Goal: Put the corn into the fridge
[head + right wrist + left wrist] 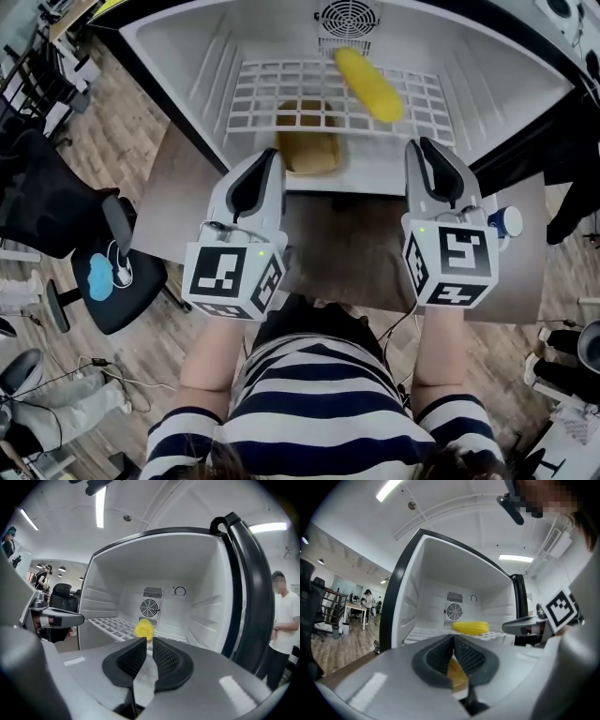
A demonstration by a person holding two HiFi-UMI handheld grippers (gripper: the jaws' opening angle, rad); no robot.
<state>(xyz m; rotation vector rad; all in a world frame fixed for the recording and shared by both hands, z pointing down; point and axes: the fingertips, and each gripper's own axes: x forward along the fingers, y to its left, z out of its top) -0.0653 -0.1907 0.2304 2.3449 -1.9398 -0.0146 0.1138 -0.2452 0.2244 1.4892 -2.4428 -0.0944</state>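
Observation:
The yellow corn (370, 84) lies on the white wire shelf (272, 94) inside the open fridge, toward the back right, near the fan. It also shows in the left gripper view as the corn (471, 627) lying sideways, and end-on in the right gripper view as the corn (144, 629). My left gripper (272, 161) is outside the fridge's front; its jaws meet at the tips with nothing in them (453, 637). My right gripper (427, 150) hangs level before the opening, well short of the corn. Only a narrow slit shows between its jaws and nothing is in them (148, 641).
A tan block (307, 150) sits on the fridge floor under the shelf. The fridge stands on a brown table (347, 253). The dark fridge door (248, 597) stands open at right, a person in white (286, 620) beyond it. A black office chair (56, 206) stands at left.

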